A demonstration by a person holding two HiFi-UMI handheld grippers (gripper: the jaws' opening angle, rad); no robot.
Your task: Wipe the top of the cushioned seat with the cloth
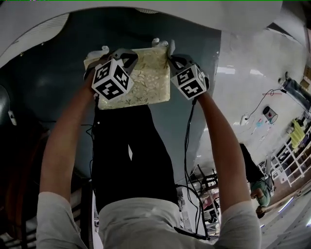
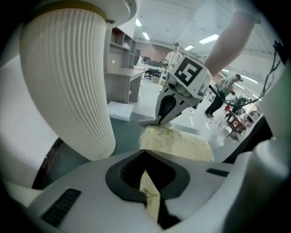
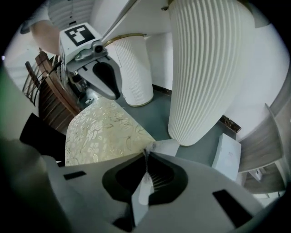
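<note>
The pale yellow cloth with a floral print (image 1: 148,78) hangs in the air, stretched nearly flat between the two grippers above the dark teal floor (image 1: 48,87) and touching no surface. It looks light, thin and limp. It should sag or fold wherever it is not pulled taut, and it should drape well over padding. The corners are the sensible places to hold it, and both far corners are already taken.

The left gripper (image 2: 148,182) is clenched on one corner, with a fold of yellow fabric pinched between its jaws. The right gripper (image 3: 145,177) is clamped on the other corner, where the paler underside of the cloth shows in the bite.

I cannot pick out the cushioned seat with confidence. The broad white curved surface (image 1: 146,9) along the top edge of the head view may belong to it. No wiping contact has begun.

Two tall white ribbed columns (image 3: 207,68) (image 3: 134,70) stand on the floor just beyond the cloth. A flat white closed box (image 3: 227,157) lies near the base of the larger column, and its contents cannot be told. No open container is in view.
</note>
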